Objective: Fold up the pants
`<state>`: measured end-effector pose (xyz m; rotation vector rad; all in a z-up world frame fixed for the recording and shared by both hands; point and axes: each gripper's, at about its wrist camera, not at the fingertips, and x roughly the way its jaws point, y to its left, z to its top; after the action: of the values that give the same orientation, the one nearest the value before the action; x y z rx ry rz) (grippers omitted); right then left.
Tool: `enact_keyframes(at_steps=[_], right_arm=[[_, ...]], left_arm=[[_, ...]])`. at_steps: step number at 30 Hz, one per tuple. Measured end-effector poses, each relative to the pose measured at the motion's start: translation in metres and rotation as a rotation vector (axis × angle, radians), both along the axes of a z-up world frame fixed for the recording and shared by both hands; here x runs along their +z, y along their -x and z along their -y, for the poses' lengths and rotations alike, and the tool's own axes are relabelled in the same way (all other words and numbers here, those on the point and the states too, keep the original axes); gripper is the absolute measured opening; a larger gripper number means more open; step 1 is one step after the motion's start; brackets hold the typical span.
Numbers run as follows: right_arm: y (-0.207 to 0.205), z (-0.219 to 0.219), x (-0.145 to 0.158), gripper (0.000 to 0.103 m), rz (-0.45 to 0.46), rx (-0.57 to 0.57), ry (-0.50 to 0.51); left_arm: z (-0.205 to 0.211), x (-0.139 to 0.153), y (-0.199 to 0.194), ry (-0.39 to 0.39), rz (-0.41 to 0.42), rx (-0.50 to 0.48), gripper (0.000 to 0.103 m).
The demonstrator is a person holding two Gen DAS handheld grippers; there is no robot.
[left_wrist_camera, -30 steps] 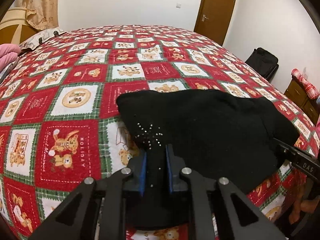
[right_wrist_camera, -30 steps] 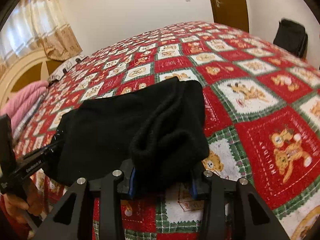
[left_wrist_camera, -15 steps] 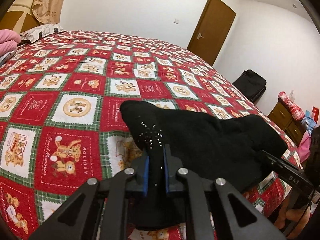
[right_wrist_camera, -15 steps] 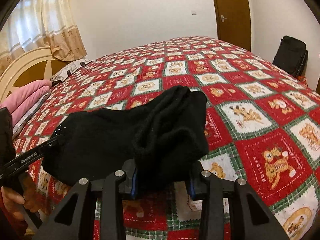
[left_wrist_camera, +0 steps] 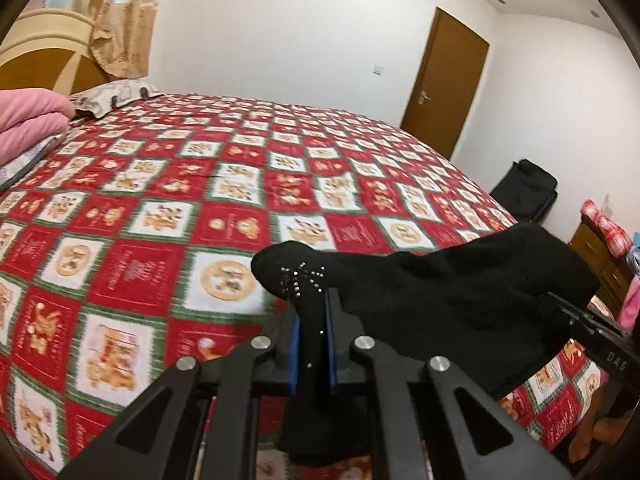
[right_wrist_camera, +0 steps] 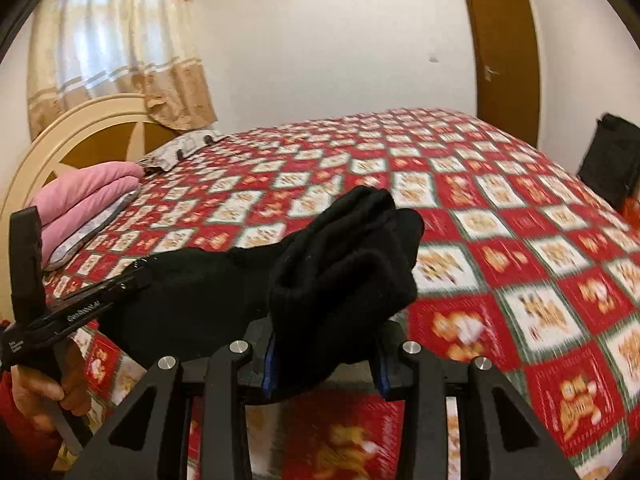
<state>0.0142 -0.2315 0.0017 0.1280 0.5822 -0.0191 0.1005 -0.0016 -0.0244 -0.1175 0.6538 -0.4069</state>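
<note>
The black pants (left_wrist_camera: 448, 300) hang in the air above the red patchwork bedspread (left_wrist_camera: 200, 216), held at both ends. My left gripper (left_wrist_camera: 312, 344) is shut on the end that bears a pattern of small silver studs (left_wrist_camera: 300, 280). My right gripper (right_wrist_camera: 324, 356) is shut on a thick bunched wad of the pants (right_wrist_camera: 344, 268). The cloth sags between the two grippers. The other gripper shows at each view's edge, the right one in the left wrist view (left_wrist_camera: 592, 340) and the left one in the right wrist view (right_wrist_camera: 80, 312).
Folded pink bedding (right_wrist_camera: 80, 204) and a pillow (left_wrist_camera: 112, 96) lie by the headboard (right_wrist_camera: 80, 136). A brown door (left_wrist_camera: 444, 84) is at the far wall, a black suitcase (left_wrist_camera: 524, 192) and a wooden nightstand (left_wrist_camera: 600, 256) beside the bed. The bedspread stretches wide ahead.
Both grippers have risen with the pants, lifting them off the bedspread. The views now tilt up toward the walls and curtain.
</note>
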Motion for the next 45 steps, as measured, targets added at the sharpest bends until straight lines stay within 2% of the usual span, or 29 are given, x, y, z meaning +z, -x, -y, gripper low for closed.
enact_keyframes(at_steps=[10, 20, 25, 29, 33, 35, 37, 39, 41, 42, 44, 45], right_arm=[[-0.053, -0.073, 0.026, 0.038, 0.059, 0.174, 0.024], [-0.127, -0.183, 0.023, 0.038, 0.101, 0.396, 0.012], [-0.17, -0.238, 0.011, 0.038, 0.127, 0.475, 0.032], [-0.201, -0.261, -0.015, 0.038, 0.068, 0.5, 0.041], [-0.223, -0.274, -0.053, 0.038, -0.046, 0.501, 0.096], [-0.23, -0.267, -0.072, 0.038, -0.105, 0.482, 0.123], [-0.238, -0.254, -0.09, 0.043, -0.18, 0.486, 0.088], [-0.24, -0.24, -0.097, 0.056, -0.211, 0.491, 0.041], [-0.243, -0.23, -0.098, 0.08, -0.236, 0.473, 0.014], [-0.244, -0.225, -0.099, 0.083, -0.258, 0.466, 0.001], [-0.245, -0.21, -0.1, 0.083, -0.293, 0.483, -0.076], [-0.243, -0.201, -0.098, 0.083, -0.299, 0.48, -0.122]], left_arm=[[-0.074, 0.022, -0.021, 0.003, 0.058, 0.165, 0.011], [-0.174, 0.033, -0.033, -0.091, 0.116, 0.429, 0.011], [-0.206, 0.03, -0.048, -0.198, 0.155, 0.555, 0.011], [-0.219, 0.01, -0.063, -0.269, 0.126, 0.586, 0.011], [-0.227, -0.027, -0.076, -0.277, 0.003, 0.58, 0.011], [-0.232, -0.041, -0.075, -0.281, -0.032, 0.588, 0.011], [-0.239, -0.055, -0.074, -0.254, -0.083, 0.575, 0.016], [-0.243, -0.066, -0.072, -0.251, -0.11, 0.567, 0.02], [-0.238, -0.068, -0.068, -0.294, -0.09, 0.564, 0.026], [-0.236, -0.068, -0.065, -0.321, -0.081, 0.562, 0.031], [-0.235, -0.067, -0.058, -0.375, -0.073, 0.564, 0.046], [-0.238, -0.066, -0.056, -0.387, -0.07, 0.569, 0.059]])
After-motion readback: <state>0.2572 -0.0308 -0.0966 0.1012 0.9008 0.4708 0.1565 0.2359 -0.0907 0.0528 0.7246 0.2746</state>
